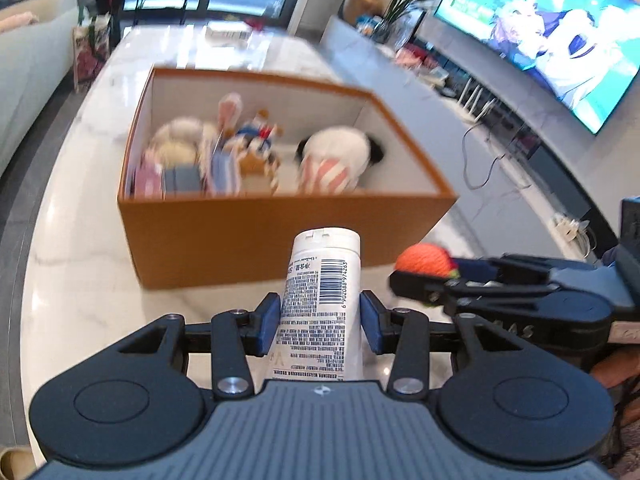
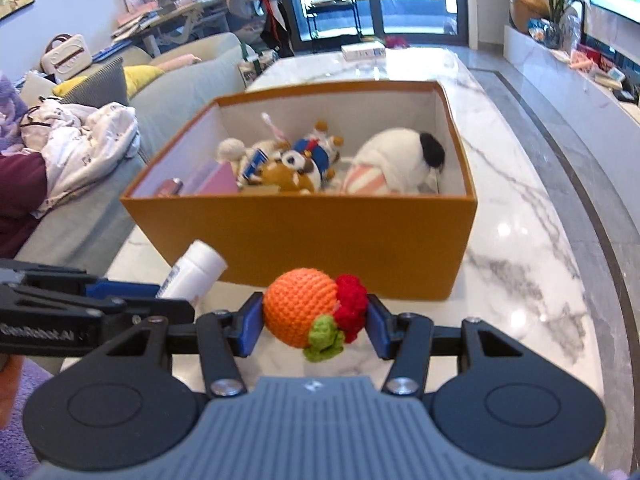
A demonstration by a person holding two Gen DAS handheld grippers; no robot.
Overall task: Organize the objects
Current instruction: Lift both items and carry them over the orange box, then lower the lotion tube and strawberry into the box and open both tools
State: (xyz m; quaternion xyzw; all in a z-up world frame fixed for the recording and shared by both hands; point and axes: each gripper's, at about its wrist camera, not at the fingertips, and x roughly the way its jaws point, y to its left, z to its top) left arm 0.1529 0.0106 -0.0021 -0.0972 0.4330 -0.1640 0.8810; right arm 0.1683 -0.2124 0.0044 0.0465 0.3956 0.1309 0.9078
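A: What do we have in our left gripper (image 1: 320, 322)?

B: A white plastic bottle (image 1: 320, 300) with a barcode label, upright between the blue pads, which press on both its sides, cap end pointing away from us. So we are gripping it.

A: And our right gripper (image 2: 314, 322)?

B: It is clamped on an orange crocheted yarn ball (image 2: 300, 306) with a red and a green knitted tuft; one pad touches the orange side, the other the red tuft.

A: Where is the box?

B: The open orange cardboard box (image 2: 304, 236) with a white lining stands just ahead of both grippers on the white marble tabletop (image 2: 520, 248). Inside we see a white plush toy with a black patch (image 2: 400, 156) on the right and small stuffed animals (image 2: 298, 164) toward the left.

A: Are the two grippers close?

B: Side by side, the bottle left of the yarn ball.
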